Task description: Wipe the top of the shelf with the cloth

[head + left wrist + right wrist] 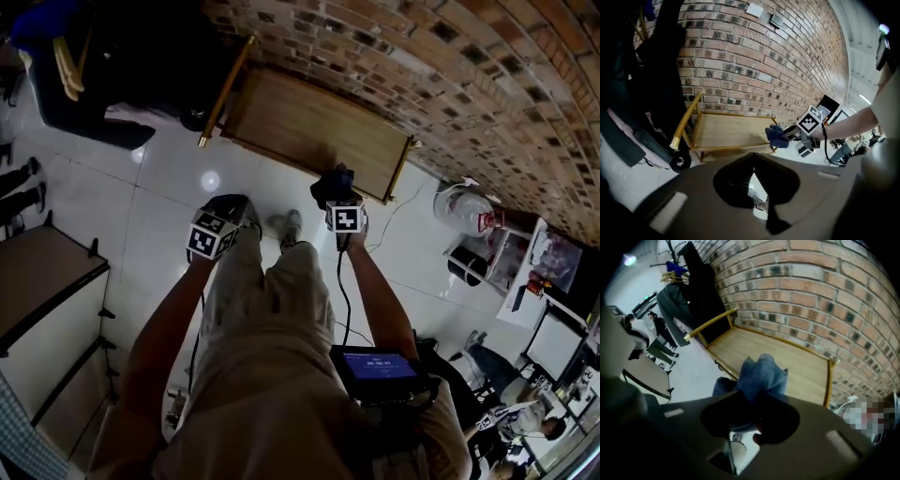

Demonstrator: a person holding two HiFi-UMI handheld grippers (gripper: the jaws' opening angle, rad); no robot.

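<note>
Against a brick wall (450, 66), on white floor tiles (169, 187), stands the low wooden shelf (309, 127). My right claw (757, 397) is clenched on the blue cloth (761, 376), at the shelf top's near edge by one corner. My left claw (752, 157) hangs over the floor, tips together, holding nothing.

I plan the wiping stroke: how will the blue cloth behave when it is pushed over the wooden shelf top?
The cloth bunches in folds beyond the right hand-held gripper, so probably floppy and light. Pushed over the shelf top, it may crumple rather than slide flat.
</note>
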